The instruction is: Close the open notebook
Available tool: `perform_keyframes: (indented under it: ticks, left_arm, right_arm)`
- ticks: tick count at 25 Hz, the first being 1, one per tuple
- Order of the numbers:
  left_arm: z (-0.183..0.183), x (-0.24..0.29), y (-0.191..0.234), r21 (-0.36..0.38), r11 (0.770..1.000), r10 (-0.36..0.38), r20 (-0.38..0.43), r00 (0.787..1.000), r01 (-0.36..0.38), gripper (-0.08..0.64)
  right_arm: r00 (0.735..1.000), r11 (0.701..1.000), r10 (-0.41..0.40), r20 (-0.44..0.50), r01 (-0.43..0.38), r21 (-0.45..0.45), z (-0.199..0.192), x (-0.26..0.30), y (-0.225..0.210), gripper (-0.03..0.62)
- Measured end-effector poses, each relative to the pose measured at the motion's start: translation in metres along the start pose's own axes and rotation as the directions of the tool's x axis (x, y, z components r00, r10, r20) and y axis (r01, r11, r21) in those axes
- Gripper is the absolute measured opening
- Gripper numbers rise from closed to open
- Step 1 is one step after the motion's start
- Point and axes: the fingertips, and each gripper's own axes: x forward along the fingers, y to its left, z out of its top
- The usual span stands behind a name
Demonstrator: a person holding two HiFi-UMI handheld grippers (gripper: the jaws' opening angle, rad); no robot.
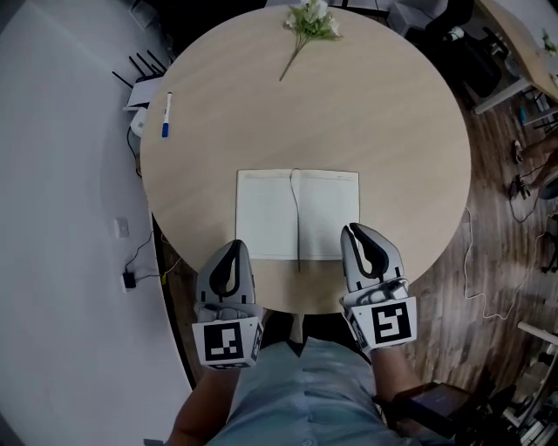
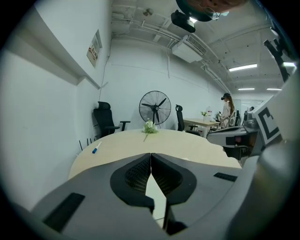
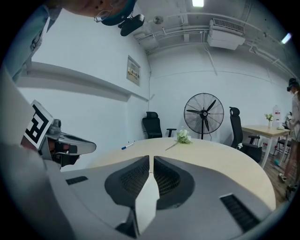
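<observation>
An open white notebook [image 1: 296, 213] lies flat on the round wooden table [image 1: 349, 122], close to the near edge. My left gripper [image 1: 235, 245] hovers at its near left corner, jaws shut with nothing between them. In the left gripper view the left gripper [image 2: 151, 153] has its tips together, and a strip of white notebook page [image 2: 157, 192] shows below them. My right gripper [image 1: 350, 228] sits over the near right corner of the right page. The right gripper [image 3: 151, 157] also looks shut and empty in the right gripper view. I cannot tell whether either gripper touches the paper.
A blue-capped marker [image 1: 166, 114] lies at the table's far left, and a sprig of white flowers [image 1: 311, 22] at the far edge. A router [image 1: 144, 87] and cables sit on the floor to the left. A standing fan [image 2: 155, 107] and office chairs [image 2: 104, 121] stand beyond the table.
</observation>
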Motion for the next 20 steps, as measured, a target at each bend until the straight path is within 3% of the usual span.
perform_keyframes:
  ticks: [9, 20]
  left_arm:
    - [-0.066, 0.029, 0.011, -0.038, 0.999, 0.024, -0.126, 0.992, -0.029, 0.020]
    - [-0.134, 0.050, 0.028, -0.081, 0.993, 0.067, -0.229, 0.971, -0.087, 0.020]
  right_arm:
    - [0.993, 0.999, 0.047, -0.104, -0.045, 0.023, -0.053, 0.029, -0.005, 0.052]
    - [0.983, 0.994, 0.105, -0.149, -0.098, 0.051, -0.093, 0.057, -0.002, 0.052]
